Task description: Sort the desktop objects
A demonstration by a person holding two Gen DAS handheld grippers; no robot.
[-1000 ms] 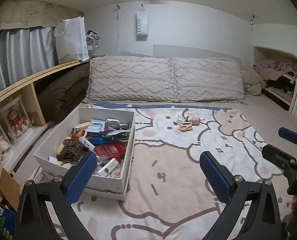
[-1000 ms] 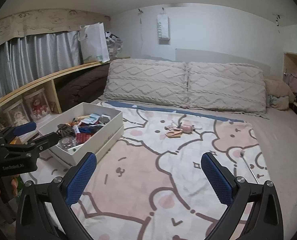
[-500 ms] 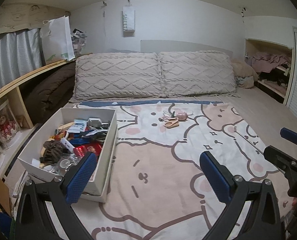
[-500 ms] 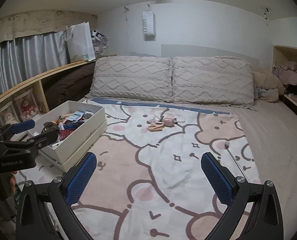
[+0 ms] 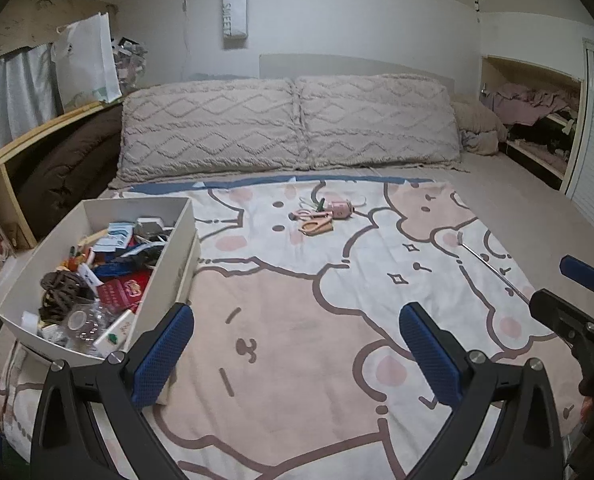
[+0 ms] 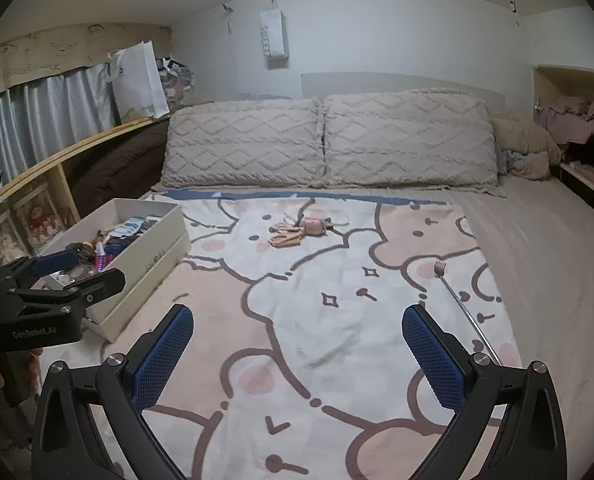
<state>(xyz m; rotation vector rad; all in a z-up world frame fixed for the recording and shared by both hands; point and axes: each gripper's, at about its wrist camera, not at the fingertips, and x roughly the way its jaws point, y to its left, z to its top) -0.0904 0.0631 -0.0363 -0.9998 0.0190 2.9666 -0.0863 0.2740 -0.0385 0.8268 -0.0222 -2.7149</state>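
Note:
A white box [image 5: 173, 256] crammed with several small items sits on the left side of the cartoon blanket [image 5: 297, 320]; the right wrist view shows the box [image 6: 153, 252] too. Pink scissors [image 5: 315, 224] and a small pink gadget [image 5: 341, 210] lie together far ahead on the blanket. To the right lies a thin metal rod with a fork-like head [image 6: 457, 300]. My left gripper [image 5: 297, 316] is open over the blanket beside the box, holding nothing. My right gripper [image 6: 297, 316] is open and empty too, left of the rod.
Two knitted pillows [image 5: 289, 124] line the headboard. A wooden shelf [image 5: 37, 140] with a white paper bag [image 5: 87, 64] runs along the left, over a brown quilt [image 5: 69, 176]. On the right, an alcove [image 5: 537, 120] holds clothes.
Both views have swung to the right, so the box and the scissors sit further left in frame. Both grippers stay open and empty.

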